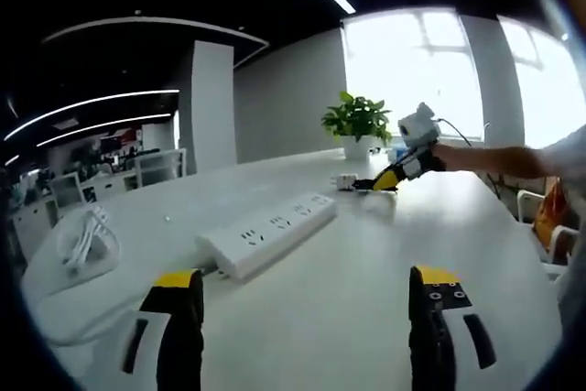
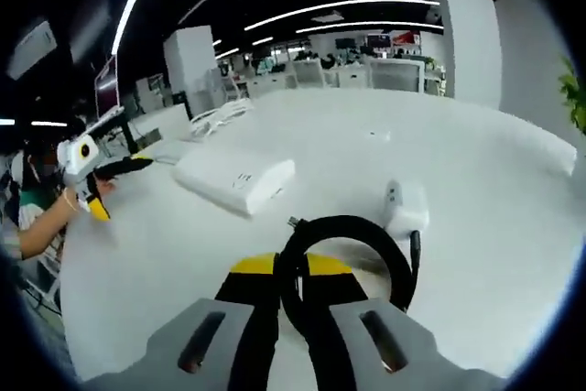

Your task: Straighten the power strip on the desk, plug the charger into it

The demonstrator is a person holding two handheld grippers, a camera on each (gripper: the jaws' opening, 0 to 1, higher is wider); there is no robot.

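Left hand-held gripper (image 1: 307, 304) in the left gripper view has its two jaws wide apart, with nothing between them. It hangs over the white counter (image 1: 366, 254). The white power strip (image 1: 267, 231) lies flat on the counter just past the jaws, slanting away from them. Far past the power strip, the right hand-held gripper (image 1: 380, 181) is low at the counter, held by a person's hand (image 1: 430, 160). The small white charger (image 1: 345, 181) sits right by its tip. A green plant (image 1: 357, 121) in a white pot stands behind the charger. A white cable bundle (image 1: 84, 235) lies well off to one side of the power strip.

Right hand-held gripper (image 2: 291, 295) in the right gripper view has its jaws pressed close on a loop of black cable (image 2: 343, 263). The cable runs to the white charger (image 2: 405, 208), which lies on the counter (image 2: 458, 144) just past the loop. The power strip (image 2: 235, 180) lies near the charger, not touching it. Beyond the power strip is the left hand-held gripper (image 2: 119, 168), held by a hand (image 2: 81, 191).
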